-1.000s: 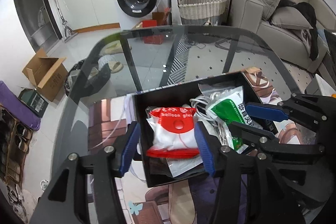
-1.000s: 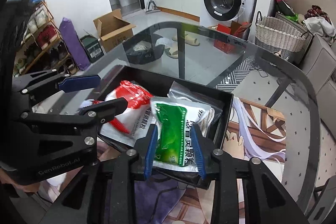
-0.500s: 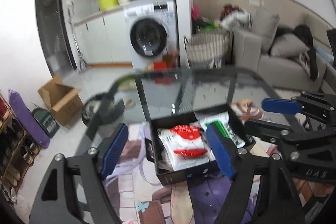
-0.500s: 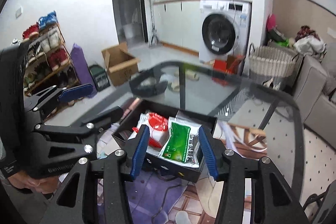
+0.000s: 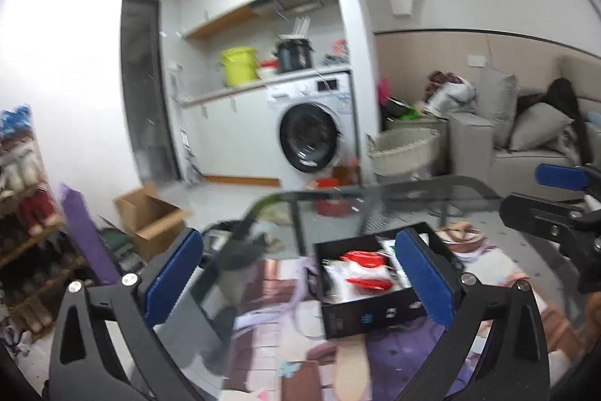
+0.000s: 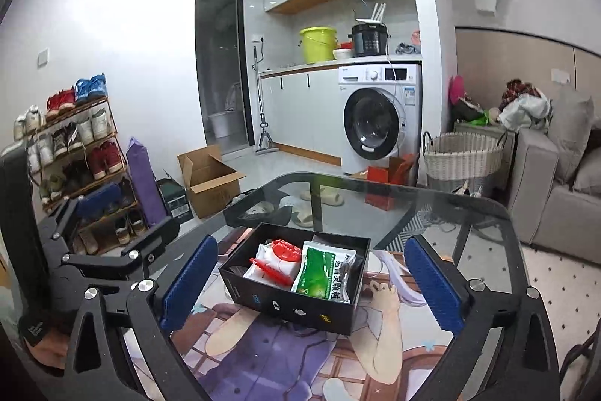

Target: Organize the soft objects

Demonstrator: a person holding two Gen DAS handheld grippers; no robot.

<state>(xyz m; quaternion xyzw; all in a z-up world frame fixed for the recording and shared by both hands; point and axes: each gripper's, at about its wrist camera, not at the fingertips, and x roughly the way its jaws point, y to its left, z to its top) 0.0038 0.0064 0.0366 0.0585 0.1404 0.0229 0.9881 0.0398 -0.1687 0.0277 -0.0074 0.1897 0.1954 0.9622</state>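
Left view motion-blurred, black box [image 5: 370, 314] contents smeared, green packet [image 6: 323, 273] half-hidden

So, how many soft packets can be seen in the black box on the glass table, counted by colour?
Red-and-white plastic packet: 1
Green-and-white plastic packet: 1
Clear plastic bag, partly hidden behind them: 1
Total: 3 visible in the black cardboard box; anything underneath cannot be seen.

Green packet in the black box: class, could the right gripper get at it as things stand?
Probably yes. The green packet lies uppermost in the open black box, and the right gripper, its jaws opening and empty, faces it with nothing between.
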